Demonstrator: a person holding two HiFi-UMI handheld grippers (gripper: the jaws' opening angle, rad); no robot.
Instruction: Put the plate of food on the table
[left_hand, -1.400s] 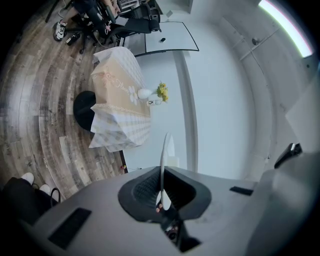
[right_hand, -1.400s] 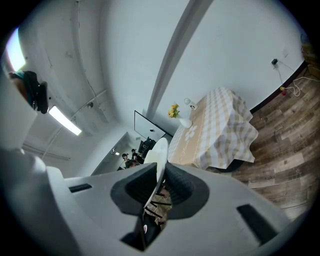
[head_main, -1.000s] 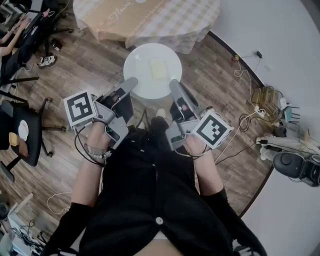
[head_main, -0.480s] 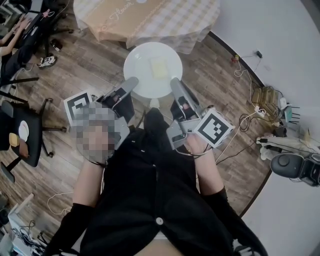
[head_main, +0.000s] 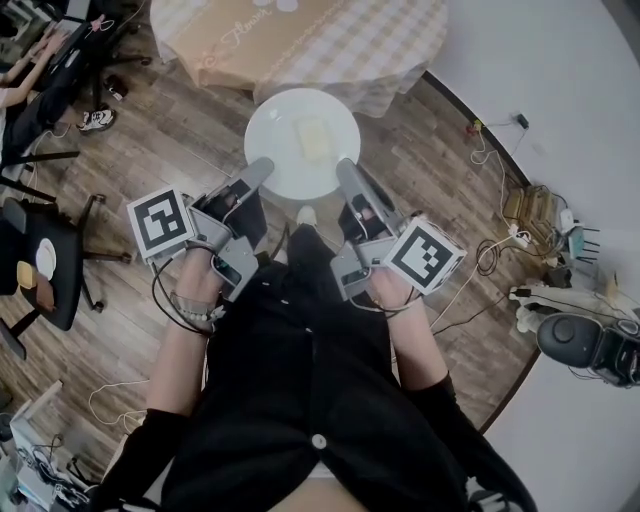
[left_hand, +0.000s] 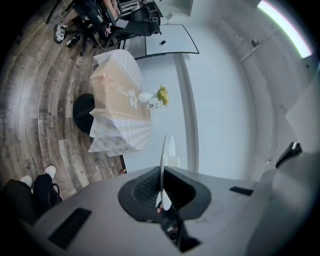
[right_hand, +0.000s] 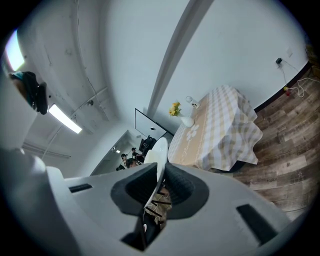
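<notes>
A round white plate (head_main: 300, 150) with a pale yellow slice of food (head_main: 313, 138) on it hangs level above the wooden floor, held from both sides. My left gripper (head_main: 262, 166) is shut on its near left rim, and my right gripper (head_main: 344, 166) is shut on its near right rim. In the left gripper view the plate (left_hand: 163, 165) shows edge-on between the black pads of that gripper (left_hand: 161, 192). The right gripper view shows the plate (right_hand: 157, 155) the same way in that gripper (right_hand: 156, 185). The table (head_main: 300, 40), under a beige checked cloth, stands just beyond the plate.
A white vase with yellow flowers (left_hand: 152, 97) stands on the table. Office chairs (head_main: 40, 255) and seated people are at the left. Cables (head_main: 490, 250) and a black device (head_main: 590, 345) lie on the floor along the white wall at the right.
The plate and both grippers have shifted slightly forward toward the table, and the table's edge shows a little lower in the head view.
</notes>
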